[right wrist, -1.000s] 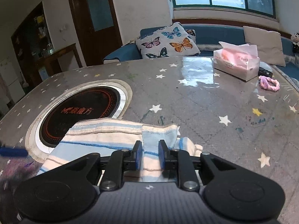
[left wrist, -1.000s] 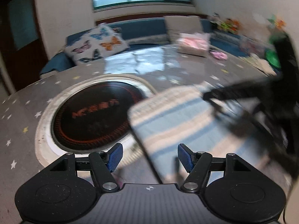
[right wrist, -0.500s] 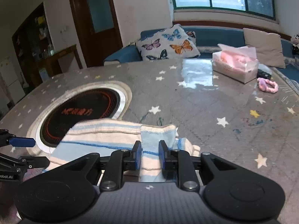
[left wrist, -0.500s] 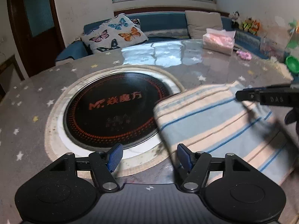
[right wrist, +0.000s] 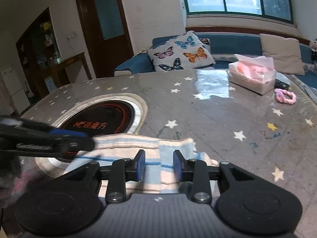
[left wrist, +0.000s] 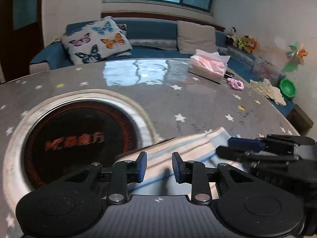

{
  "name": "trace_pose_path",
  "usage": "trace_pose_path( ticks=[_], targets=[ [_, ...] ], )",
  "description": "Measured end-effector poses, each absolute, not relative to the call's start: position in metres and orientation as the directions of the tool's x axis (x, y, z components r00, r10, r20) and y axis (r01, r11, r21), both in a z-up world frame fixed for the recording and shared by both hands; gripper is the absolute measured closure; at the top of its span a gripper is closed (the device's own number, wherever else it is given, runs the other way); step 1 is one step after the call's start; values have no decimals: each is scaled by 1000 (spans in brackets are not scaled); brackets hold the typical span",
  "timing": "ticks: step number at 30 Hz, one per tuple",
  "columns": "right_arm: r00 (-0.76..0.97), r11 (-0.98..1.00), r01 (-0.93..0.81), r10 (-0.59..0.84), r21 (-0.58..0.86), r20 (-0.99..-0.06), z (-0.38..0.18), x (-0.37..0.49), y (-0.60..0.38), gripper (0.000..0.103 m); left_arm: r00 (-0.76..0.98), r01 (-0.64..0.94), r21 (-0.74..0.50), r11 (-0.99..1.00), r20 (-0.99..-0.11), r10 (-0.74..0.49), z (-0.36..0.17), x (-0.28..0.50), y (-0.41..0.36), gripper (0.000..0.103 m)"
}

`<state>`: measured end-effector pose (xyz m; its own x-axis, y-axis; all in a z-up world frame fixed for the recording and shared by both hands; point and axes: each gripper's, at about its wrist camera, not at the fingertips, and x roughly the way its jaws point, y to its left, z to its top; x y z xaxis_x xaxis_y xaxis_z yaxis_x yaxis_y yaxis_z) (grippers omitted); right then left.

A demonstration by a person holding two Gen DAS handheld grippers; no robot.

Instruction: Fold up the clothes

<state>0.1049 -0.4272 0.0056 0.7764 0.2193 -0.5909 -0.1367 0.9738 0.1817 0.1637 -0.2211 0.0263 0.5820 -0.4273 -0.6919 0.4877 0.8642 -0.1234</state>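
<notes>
Blue-and-cream striped cloth [right wrist: 138,154] lies folded on the grey star-patterned table [right wrist: 218,119], its far left corner overlapping the rim of the round black cooktop [right wrist: 103,119] set into the tabletop. In the right wrist view the cloth sits straight ahead at 12 o'clock, passing under the right gripper [right wrist: 159,165], whose blue-padded fingers [right wrist: 141,165] stand apart with the cloth showing in the gap; whether the pads touch the fabric cannot be told. The left gripper [right wrist: 65,138] comes in from 9 o'clock, blurred, its tip at the cloth's left edge.

In the left wrist view the cloth [left wrist: 178,148] lies at 12 to 1 o'clock, directly beyond the left gripper [left wrist: 159,166], whose fingers are moderately spread over it and hold nothing. The right gripper [left wrist: 247,146] reaches in from 3 o'clock at the cloth's right end.

Farther off at 1 o'clock stand a pink tissue box [right wrist: 251,75] and a pink hair tie [right wrist: 285,97]; a butterfly cushion [right wrist: 180,53] rests on the blue sofa [right wrist: 227,39] at 12.
</notes>
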Motion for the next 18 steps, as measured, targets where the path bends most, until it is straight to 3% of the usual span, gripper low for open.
trace_pose_path(
  ticks=[14,18],
  targets=[
    [755,975,-116,210,189,-621,-9,114,-432,71,549,507,-103,856,-726,-413,3,187,-248,71],
    [767,974,-119,213,193,-605,-4,106,-431,60,561,499,-93,862,-723,-402,7,180,-245,54]
  ],
)
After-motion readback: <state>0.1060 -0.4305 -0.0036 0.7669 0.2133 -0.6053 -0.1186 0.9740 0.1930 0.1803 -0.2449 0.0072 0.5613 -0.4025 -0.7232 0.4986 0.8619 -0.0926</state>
